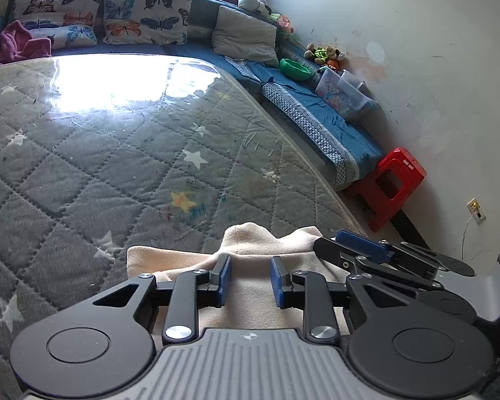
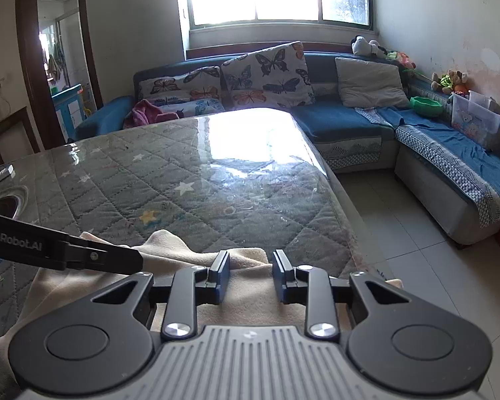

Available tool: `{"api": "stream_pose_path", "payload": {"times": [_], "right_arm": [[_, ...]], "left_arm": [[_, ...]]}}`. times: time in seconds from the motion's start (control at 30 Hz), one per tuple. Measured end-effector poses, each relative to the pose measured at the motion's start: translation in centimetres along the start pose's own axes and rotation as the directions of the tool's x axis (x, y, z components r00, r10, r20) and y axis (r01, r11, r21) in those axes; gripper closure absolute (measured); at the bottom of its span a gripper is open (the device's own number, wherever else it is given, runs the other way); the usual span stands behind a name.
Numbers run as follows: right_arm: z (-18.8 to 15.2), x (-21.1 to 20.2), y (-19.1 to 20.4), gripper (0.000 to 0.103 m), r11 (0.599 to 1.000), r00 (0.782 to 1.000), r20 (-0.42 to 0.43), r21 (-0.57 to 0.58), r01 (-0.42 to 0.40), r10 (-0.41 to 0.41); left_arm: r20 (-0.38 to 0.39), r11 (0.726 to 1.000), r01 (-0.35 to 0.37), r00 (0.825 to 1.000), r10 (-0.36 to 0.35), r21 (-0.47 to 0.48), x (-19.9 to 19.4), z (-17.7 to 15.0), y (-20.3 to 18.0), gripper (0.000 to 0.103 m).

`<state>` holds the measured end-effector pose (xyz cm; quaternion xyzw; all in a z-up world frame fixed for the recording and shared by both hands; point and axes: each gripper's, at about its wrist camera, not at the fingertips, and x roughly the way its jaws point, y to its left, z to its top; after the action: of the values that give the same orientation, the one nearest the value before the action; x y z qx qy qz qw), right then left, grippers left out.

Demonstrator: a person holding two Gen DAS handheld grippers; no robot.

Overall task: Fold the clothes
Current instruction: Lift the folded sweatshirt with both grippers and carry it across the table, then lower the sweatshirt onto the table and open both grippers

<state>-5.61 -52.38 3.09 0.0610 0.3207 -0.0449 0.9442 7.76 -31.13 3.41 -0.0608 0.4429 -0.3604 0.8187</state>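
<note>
Left gripper (image 1: pixel 250 281) and right gripper (image 2: pixel 250 275), each part open and holding nothing, hover over a cream cloth (image 1: pixel 250 303) bunched at the table's (image 1: pixel 116 166) near edge. Soft, light, limp; best pinched at edges or corners.

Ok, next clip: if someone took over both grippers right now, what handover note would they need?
Left gripper: jaws open, over the cream cloth, gripping nothing.
Right gripper: jaws open, over the same cloth, beside the left one, also empty.
The cloth lies at the near edge of the quilted table cover, rumpled with a raised ridge ahead of the jaws.
Done: no neat fold visible yet.
Left: grip the edges, flatten, fold. A pink garment sits on the sofa beyond the table; whether it is part of the job is unclear.
</note>
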Motion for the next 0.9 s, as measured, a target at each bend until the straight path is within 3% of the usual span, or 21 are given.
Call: {"api": "stream_pose_path", "payload": {"times": [0.13, 0.27, 0.3, 0.37, 0.43, 0.53, 0.73, 0.9], "right_arm": [[-0.2, 0.0, 0.2, 0.065, 1.000, 1.000, -0.004, -0.011, 0.006, -0.006], [-0.2, -0.8, 0.6, 0.053, 1.000, 1.000, 0.009, -0.014, 0.006, -0.006], [-0.2, -1.1, 0.7, 0.051, 1.000, 1.000, 0.013, -0.014, 0.008, -0.008], [-0.5, -1.7, 0.9, 0.038, 1.000, 1.000, 0.020, -0.014, 0.015, -0.015], [-0.8, -2.3, 1.1, 0.037, 1.000, 0.999, 0.025, -0.012, 0.022, -0.021], [-1.3, -3.2, 1.5, 0.022, 1.000, 0.999, 0.033, -0.007, 0.029, -0.029], [-2.8, -5.7, 2.6, 0.010, 0.999, 0.997, 0.056, 0.006, 0.049, -0.050], [-4.4, -7.4, 4.1, 0.000, 0.997, 0.994, 0.072, -0.009, 0.080, -0.079]], "left_arm": [[0.004, 1.000, -0.021, 1.000, 0.021, 0.019, -0.5, -0.4, -0.4, 0.074], [0.011, 0.998, -0.047, 0.999, 0.046, 0.045, -1.2, -0.8, -0.8, 0.071], [0.012, 0.997, -0.053, 0.999, 0.053, 0.052, -1.4, -0.9, -1.0, 0.066], [0.019, 0.996, -0.068, 0.998, 0.067, 0.065, -1.8, -1.3, -1.2, 0.059], [0.027, 0.994, -0.084, 0.996, 0.082, 0.077, -2.4, -1.8, -1.5, 0.057], [0.036, 0.992, -0.098, 0.995, 0.095, 0.082, -3.5, -2.6, -1.7, 0.050], [0.070, 0.991, -0.115, 0.991, 0.110, 0.069, -6.2, -4.8, -1.5, 0.039], [0.113, 0.987, -0.141, 0.985, 0.132, 0.082, -8.5, -6.7, -1.5, 0.023]]}}
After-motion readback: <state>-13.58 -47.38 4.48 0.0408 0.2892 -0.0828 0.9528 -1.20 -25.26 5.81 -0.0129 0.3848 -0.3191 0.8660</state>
